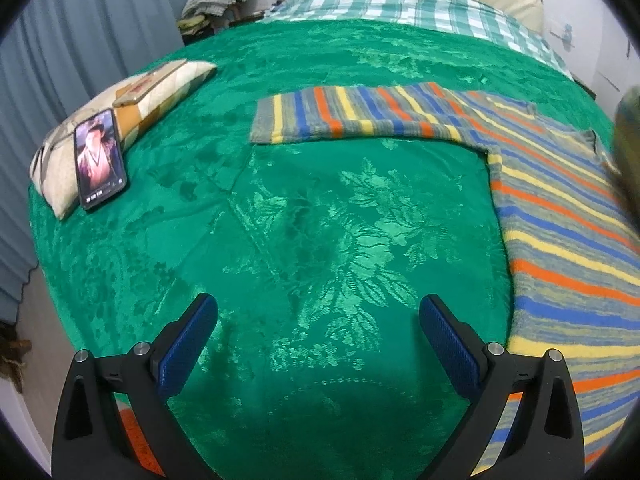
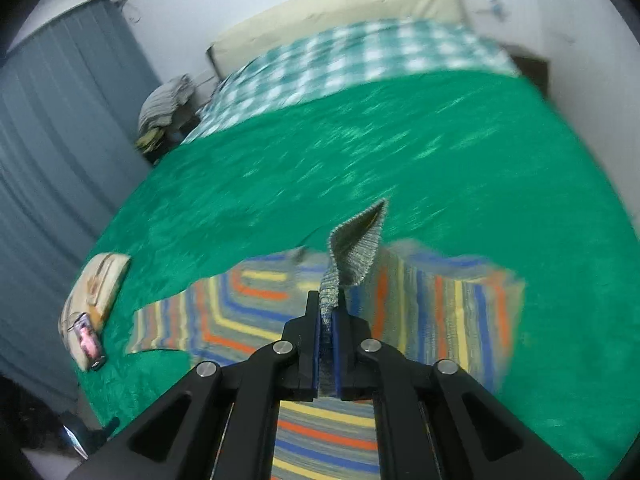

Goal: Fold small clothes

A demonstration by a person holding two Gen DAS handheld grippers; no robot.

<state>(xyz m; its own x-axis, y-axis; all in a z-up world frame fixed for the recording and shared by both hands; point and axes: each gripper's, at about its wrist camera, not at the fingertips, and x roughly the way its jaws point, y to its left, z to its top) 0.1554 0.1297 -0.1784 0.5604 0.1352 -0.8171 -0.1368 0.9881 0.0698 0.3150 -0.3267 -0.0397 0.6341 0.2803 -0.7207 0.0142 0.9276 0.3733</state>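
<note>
Striped knit sweater (image 2: 320, 432), in grey, blue, orange and yellow bands, lies flat on the embossed green bedspread (image 2: 400, 152), lower centre of frame. Right gripper (image 2: 329, 320) is clamped on its grey ribbed cuff, lifted. Left gripper (image 1: 318, 312) hangs spread wide, empty, over bedspread.

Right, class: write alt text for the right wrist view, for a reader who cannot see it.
The right hand-held gripper is shut on a grey cuff of a striped sweater, lifting it above a green bedspread. The picture is blurred. A phone leans on a small pillow at the left.
</note>
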